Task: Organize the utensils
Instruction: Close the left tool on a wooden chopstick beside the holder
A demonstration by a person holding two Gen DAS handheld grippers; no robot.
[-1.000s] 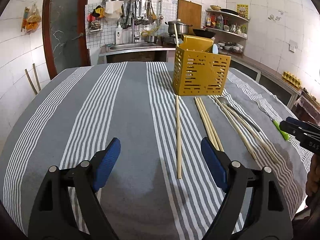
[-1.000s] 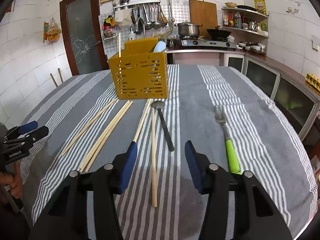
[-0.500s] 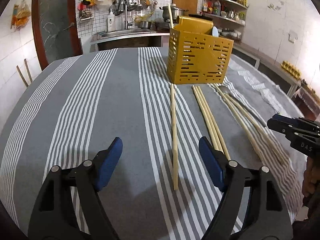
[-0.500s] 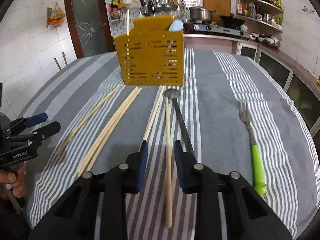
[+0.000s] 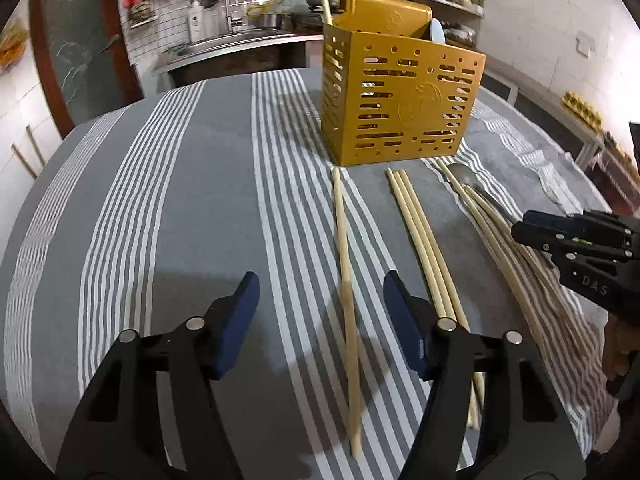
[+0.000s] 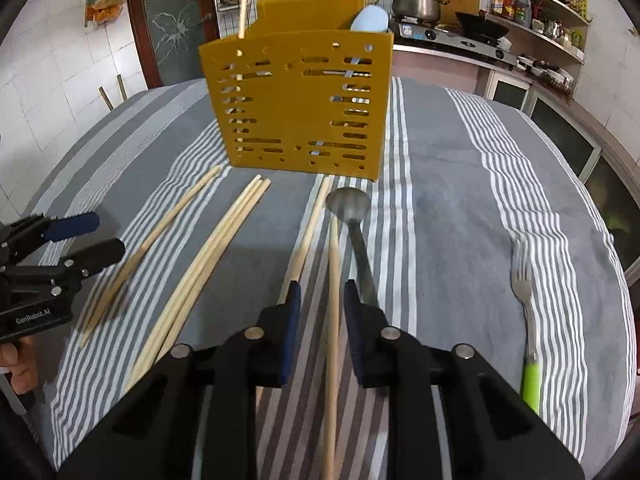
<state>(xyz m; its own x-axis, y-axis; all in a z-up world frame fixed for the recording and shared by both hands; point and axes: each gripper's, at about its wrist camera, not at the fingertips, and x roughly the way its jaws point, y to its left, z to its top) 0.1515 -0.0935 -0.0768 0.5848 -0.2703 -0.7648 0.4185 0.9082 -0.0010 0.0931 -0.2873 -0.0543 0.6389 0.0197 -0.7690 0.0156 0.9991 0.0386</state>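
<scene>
The right gripper straddles one chopstick lying on the striped tablecloth before the yellow holder, fingers narrowly apart; the left gripper hovers spread wide over another chopstick.

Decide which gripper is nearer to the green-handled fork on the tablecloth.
Right. The right gripper straddles a chopstick, with the green-handled fork lying just off to its right side. The left gripper hangs past the other chopsticks, far across the table.
</scene>
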